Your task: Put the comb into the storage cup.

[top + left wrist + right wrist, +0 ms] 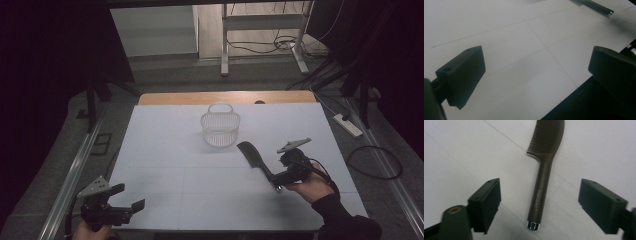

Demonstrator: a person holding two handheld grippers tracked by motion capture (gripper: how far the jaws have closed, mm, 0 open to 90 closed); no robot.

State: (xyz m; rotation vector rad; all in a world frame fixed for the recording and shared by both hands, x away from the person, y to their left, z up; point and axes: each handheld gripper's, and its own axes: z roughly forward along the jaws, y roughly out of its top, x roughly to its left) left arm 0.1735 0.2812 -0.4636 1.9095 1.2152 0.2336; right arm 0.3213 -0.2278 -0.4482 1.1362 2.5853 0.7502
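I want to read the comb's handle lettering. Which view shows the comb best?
The right gripper view: the comb lies close up, teeth and lettering sharp. The high view shows it small and dark by the right gripper. The left gripper view catches just its handle tip.

Dark brown comb (545,162), pale lettering along its handle, a shiny silver cap at its six o'clock end. It lies on a white table (165,165) ruled with thin grey lines. Up at twelve o'clock, a translucent white basket (220,129) patterned with fine mesh. Both grippers have matte black jaws.
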